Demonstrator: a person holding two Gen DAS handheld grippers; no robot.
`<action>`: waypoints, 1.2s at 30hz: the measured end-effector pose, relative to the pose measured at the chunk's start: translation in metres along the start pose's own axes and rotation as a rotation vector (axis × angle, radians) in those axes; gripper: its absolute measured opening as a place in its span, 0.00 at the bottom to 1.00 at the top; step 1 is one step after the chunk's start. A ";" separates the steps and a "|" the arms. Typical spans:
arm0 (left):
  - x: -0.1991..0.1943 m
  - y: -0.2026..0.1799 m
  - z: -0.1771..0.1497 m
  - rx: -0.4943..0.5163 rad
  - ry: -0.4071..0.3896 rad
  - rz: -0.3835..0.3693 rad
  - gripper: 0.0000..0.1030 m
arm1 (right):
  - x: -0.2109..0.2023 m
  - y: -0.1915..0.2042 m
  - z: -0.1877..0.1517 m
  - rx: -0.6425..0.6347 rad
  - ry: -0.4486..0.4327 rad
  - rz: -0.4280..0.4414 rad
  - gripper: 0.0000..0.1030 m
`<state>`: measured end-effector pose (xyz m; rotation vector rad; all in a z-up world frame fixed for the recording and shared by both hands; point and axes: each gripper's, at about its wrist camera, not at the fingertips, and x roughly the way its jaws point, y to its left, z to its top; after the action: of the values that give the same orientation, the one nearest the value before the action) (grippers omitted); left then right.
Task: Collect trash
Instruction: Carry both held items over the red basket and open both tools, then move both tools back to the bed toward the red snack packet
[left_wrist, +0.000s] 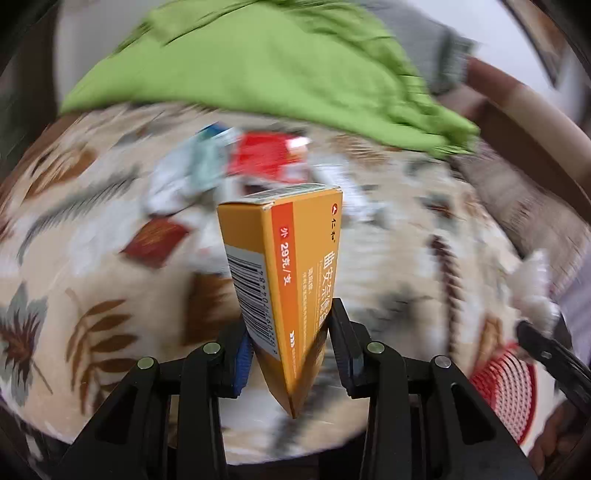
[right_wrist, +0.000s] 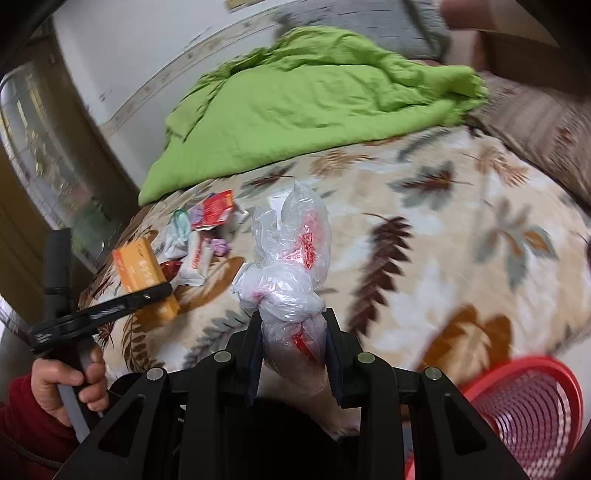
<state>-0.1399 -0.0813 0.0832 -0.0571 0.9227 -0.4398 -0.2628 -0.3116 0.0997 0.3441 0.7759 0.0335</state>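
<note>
- Gripping an orange box (left_wrist: 284, 280) in my left gripper (left_wrist: 290, 350), lifted over the bed (left_wrist: 406, 229)
- My right gripper (right_wrist: 293, 354) clamps a plastic bag (right_wrist: 288, 266)
- Trash pile (right_wrist: 203, 236) at 10 o'clock, red basket (right_wrist: 532, 406) at 4

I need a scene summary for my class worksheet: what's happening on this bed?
A person is clearing trash off a bed. The left claw grips an orange box, the right claw a crumpled plastic bag. More wrappers lie on the leaf-print blanket. A red basket waits at the right.
</note>
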 end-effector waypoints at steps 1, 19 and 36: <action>-0.004 -0.014 -0.001 0.034 -0.003 -0.039 0.35 | -0.009 -0.009 -0.004 0.019 -0.003 -0.012 0.31; 0.027 -0.269 -0.073 0.540 0.332 -0.575 0.36 | -0.131 -0.140 -0.082 0.331 -0.014 -0.330 0.33; -0.010 -0.205 -0.036 0.435 0.143 -0.456 0.71 | -0.107 -0.104 -0.056 0.270 -0.021 -0.312 0.57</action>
<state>-0.2438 -0.2593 0.1165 0.1669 0.9352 -1.0712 -0.3877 -0.4104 0.1026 0.4741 0.8078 -0.3705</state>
